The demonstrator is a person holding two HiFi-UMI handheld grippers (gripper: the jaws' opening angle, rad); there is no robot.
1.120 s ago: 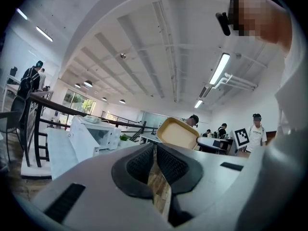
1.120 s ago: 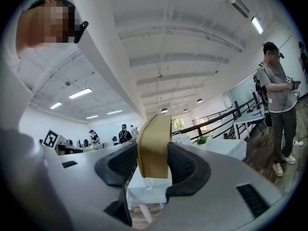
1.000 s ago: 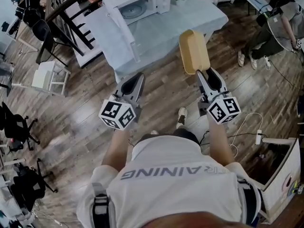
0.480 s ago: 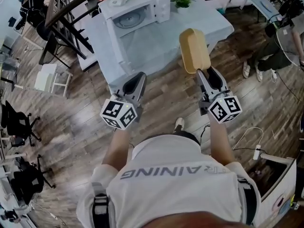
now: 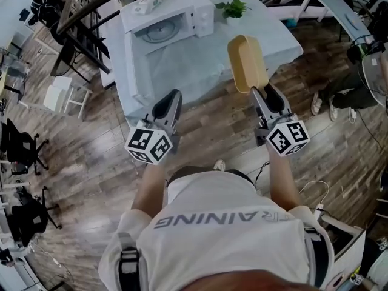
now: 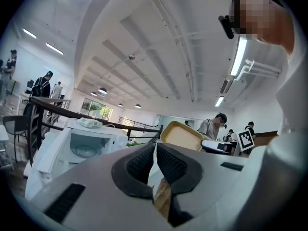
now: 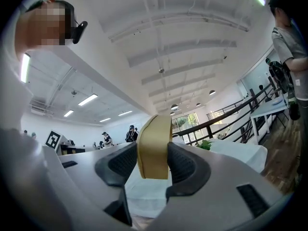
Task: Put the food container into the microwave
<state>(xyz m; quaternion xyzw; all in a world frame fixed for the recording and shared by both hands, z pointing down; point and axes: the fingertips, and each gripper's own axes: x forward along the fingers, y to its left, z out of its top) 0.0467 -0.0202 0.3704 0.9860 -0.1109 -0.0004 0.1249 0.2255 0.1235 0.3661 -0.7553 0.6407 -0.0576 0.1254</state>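
Tan food container (image 5: 246, 62) clamped on its near end by right gripper (image 5: 265, 94), jaws pressed to both sides; held in the air over near edge of table (image 5: 273, 38), long axis pointing away. Well short of microwave (image 5: 163, 17) on table's far side, door swung open. Left gripper (image 5: 168, 105) empty, jaws almost together. Small plant (image 5: 232, 7) just beside microwave.

We read this as a large open lab or office hall, not a home. Plank wooden floor (image 5: 73, 162). Long strip lights (image 6: 239, 57) on a high white ceiling. Black railing (image 6: 72, 111) along one side, wheeled office chairs (image 5: 18, 147) at the edge, people (image 6: 214, 126) at desks further off. A microwave (image 5: 163, 17) sits on a white tabletop (image 5: 267, 35) mid-room.
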